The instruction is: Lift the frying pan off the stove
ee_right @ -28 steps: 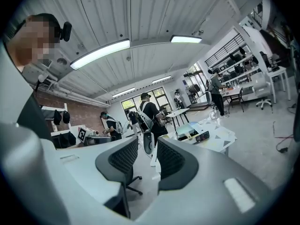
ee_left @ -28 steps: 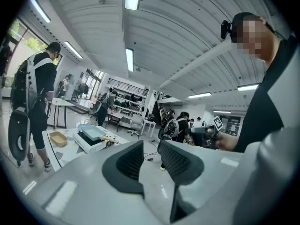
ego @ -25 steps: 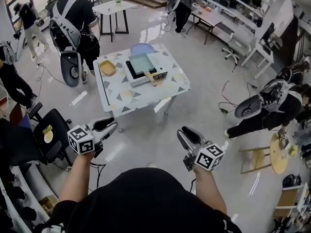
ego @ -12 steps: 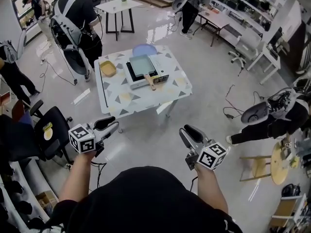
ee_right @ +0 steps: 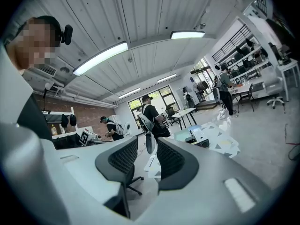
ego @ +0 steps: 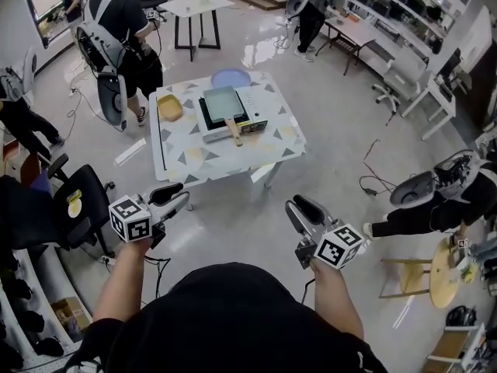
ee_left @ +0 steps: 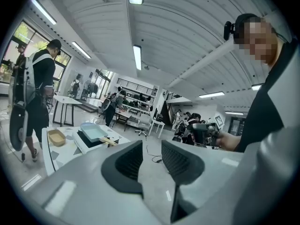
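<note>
The left hand-held gripper (ego: 175, 197) and right hand-held gripper (ego: 298, 207) are held with jaws slightly spread and nothing between them. Open floor (ego: 233, 220) separates them from the surface (ego: 194, 160). There the frying pan (ego: 222, 103) sits on the stove (ego: 253, 120), with a yellow tray (ego: 170, 107) and a blue plate (ego: 231, 78) nearby. A person (ego: 123, 37) stands beside the surface.

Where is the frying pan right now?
Head view, upper centre: the frying pan sits on the stove on the table, right of a yellow tray.

The pan (ego: 223, 103) sits on the stove (ego: 250, 120) on the surface (ego: 186, 160), a tray (ego: 169, 107) and plate (ego: 231, 78) beside. Left tongs (ego: 175, 199) and right tongs (ego: 300, 210) hang over the floor (ego: 233, 212), well apart from it.
</note>
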Demonstrator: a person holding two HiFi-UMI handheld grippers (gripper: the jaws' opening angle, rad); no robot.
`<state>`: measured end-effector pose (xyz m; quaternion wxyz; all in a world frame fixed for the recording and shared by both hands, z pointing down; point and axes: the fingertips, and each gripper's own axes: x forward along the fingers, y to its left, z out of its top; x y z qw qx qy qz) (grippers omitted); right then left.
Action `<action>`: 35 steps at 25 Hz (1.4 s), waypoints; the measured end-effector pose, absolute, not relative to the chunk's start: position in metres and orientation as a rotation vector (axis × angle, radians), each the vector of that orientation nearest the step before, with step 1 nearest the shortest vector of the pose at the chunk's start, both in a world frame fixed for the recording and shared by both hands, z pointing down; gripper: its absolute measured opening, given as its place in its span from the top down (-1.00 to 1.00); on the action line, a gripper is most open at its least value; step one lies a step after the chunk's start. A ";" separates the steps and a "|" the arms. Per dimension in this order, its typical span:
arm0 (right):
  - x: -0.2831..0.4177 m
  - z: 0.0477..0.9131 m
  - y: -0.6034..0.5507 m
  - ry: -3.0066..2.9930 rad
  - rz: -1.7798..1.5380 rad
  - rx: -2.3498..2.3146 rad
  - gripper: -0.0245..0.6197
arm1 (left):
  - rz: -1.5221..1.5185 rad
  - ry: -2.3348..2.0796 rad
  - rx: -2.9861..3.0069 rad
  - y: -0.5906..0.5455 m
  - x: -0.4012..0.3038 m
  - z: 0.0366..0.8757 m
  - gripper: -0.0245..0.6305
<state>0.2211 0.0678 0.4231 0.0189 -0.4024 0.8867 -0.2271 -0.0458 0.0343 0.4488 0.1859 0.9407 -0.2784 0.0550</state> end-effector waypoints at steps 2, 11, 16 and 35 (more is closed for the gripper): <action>0.227 0.422 0.065 2.760 -0.699 -1.238 0.43 | 0.159 -0.789 2.645 0.033 -0.039 0.451 0.55; 0.242 0.416 0.056 2.784 -0.676 -1.229 0.42 | 0.143 -0.789 2.623 0.032 -0.022 0.453 0.53; 0.245 0.411 0.053 2.805 -0.651 -1.236 0.42 | 0.134 -0.807 2.626 0.034 -0.022 0.448 0.53; 0.246 0.436 0.023 2.806 -0.674 -1.326 0.37 | 0.138 -0.754 2.607 0.000 -0.022 0.464 0.45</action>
